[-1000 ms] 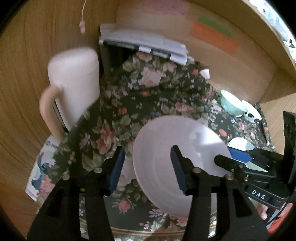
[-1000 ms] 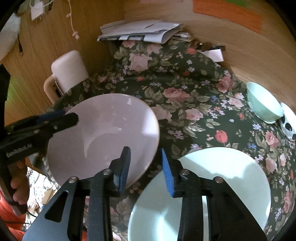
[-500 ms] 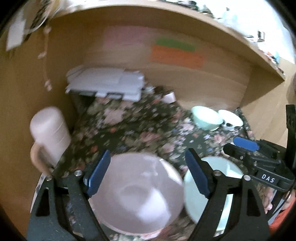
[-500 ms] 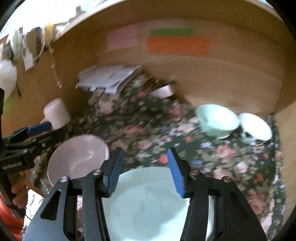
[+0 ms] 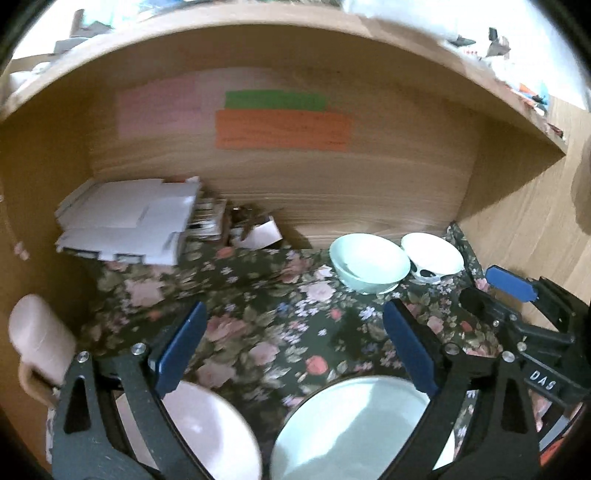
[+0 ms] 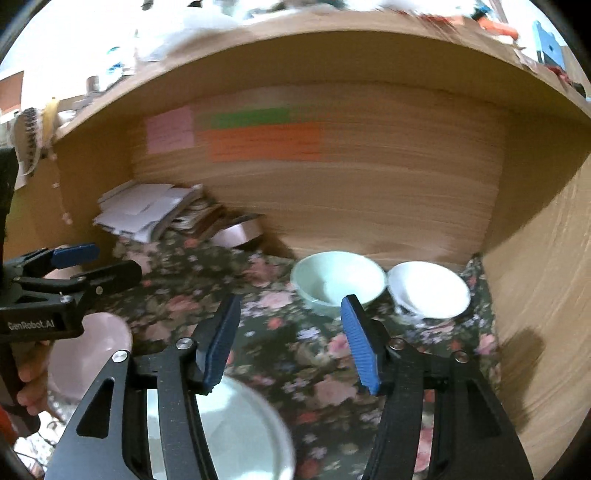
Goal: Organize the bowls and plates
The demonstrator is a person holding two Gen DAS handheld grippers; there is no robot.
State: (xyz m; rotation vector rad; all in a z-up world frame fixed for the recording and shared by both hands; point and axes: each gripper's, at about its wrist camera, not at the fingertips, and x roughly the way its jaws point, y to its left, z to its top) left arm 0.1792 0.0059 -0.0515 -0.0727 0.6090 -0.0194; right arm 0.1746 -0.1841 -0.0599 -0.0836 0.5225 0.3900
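Left hand-held gripper: jaws wide, just been opening, nothing between. Right hand-held gripper: same, jaws narrower.

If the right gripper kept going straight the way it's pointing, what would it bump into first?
Probably the flowered cloth, which fills the gap between the right gripper's open jaws. The mint bowl sits just beyond, slightly to the right. Depth is hard to judge here.

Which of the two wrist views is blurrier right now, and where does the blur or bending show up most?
Right wrist view is blurrier: the sticky notes and back wall smear sideways, the mint bowl is soft. Left wrist view is sharper at the orange note, though the pink plate near the bottom edge is smeared. Both bend the wooden shelf into an arc, fisheye distortion.
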